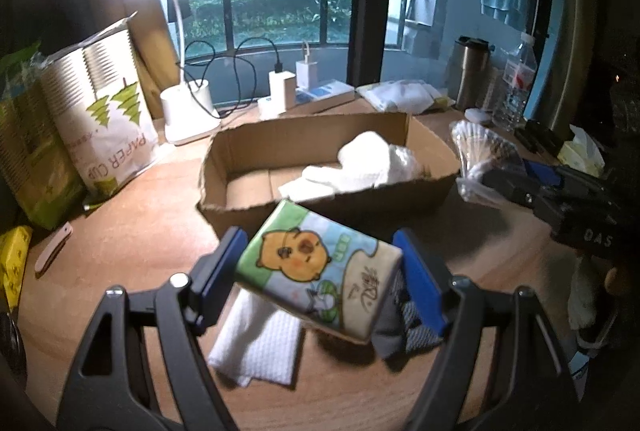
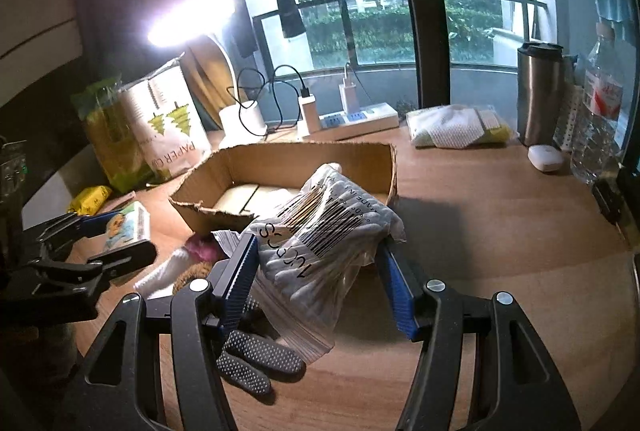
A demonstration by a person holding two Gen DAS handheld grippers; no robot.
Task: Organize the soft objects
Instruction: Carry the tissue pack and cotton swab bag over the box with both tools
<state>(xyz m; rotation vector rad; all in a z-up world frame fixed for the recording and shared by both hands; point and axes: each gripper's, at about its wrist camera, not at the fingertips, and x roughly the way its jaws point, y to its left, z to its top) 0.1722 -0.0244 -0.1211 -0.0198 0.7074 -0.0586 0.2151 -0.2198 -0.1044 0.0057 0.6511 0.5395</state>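
The table (image 1: 152,223) bears an open box (image 1: 240,151) at 12 o'clock, white cloths (image 1: 360,167) inside. The left gripper (image 1: 324,271) pinches a tissue pack (image 1: 320,271) just short of the box. The right gripper (image 2: 316,263) pinches a swab bag (image 2: 320,231); a glove (image 2: 256,359) lies at 7 o'clock.

Wooden table (image 2: 500,231) — cardboard box (image 2: 360,161), grey glove (image 2: 256,359).

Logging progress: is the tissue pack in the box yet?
Not yet. The left claw holds the tissue pack in front of the box.
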